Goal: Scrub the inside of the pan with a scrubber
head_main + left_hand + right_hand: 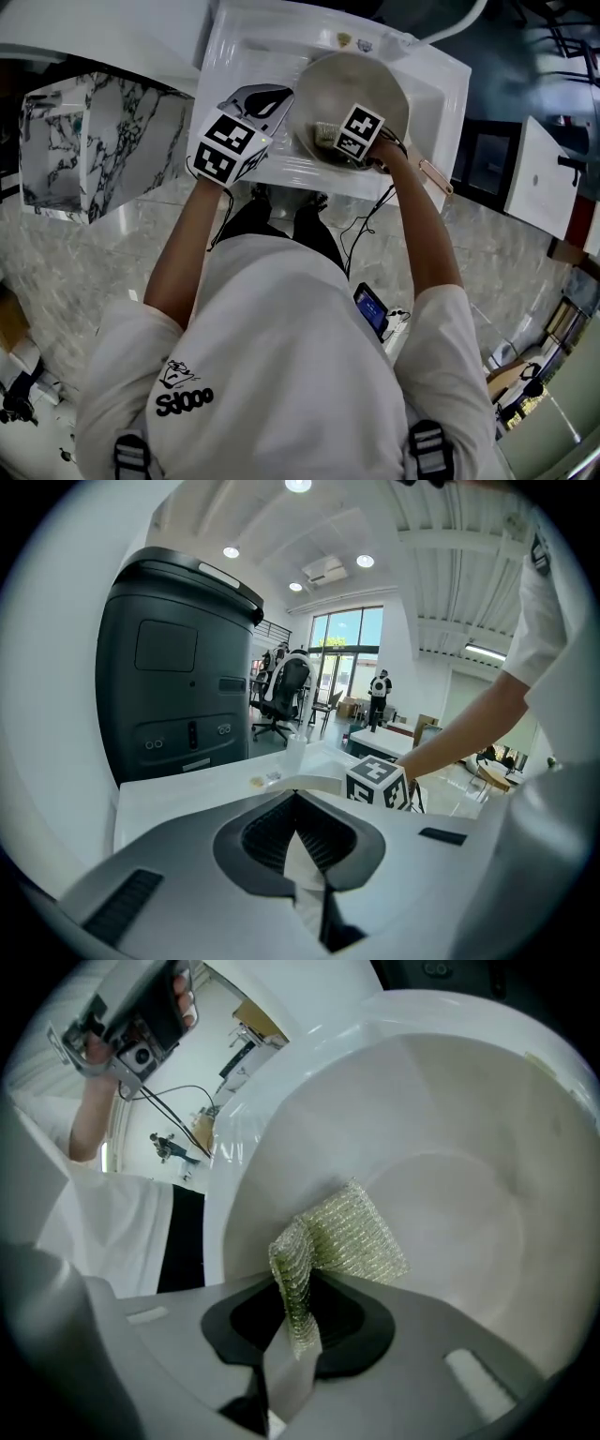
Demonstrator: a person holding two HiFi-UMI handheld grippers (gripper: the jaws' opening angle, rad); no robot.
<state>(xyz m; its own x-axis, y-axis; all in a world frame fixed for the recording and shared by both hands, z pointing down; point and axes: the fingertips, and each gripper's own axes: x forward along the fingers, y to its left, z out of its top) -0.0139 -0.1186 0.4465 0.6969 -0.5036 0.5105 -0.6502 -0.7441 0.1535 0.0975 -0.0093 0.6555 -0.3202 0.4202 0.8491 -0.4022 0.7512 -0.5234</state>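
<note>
A pale round pan (361, 84) stands tilted in the white sink (239, 56), its inside facing me. Its copper-coloured handle (436, 176) points to the right. My right gripper (330, 139) is inside the pan, shut on a folded yellow-green mesh scrubber (352, 1237) that lies against the pan's inner wall (450, 1204). My left gripper (272, 98) is at the pan's left rim. In the left gripper view its jaws (296, 799) are closed together right at the pan's white edge (314, 782).
A marble-patterned block (84, 141) stands left of the sink. A phone (371, 309) hangs at the person's waist with cables. A tall dark machine (178, 667) rises behind the sink in the left gripper view. The sink walls close in around the pan.
</note>
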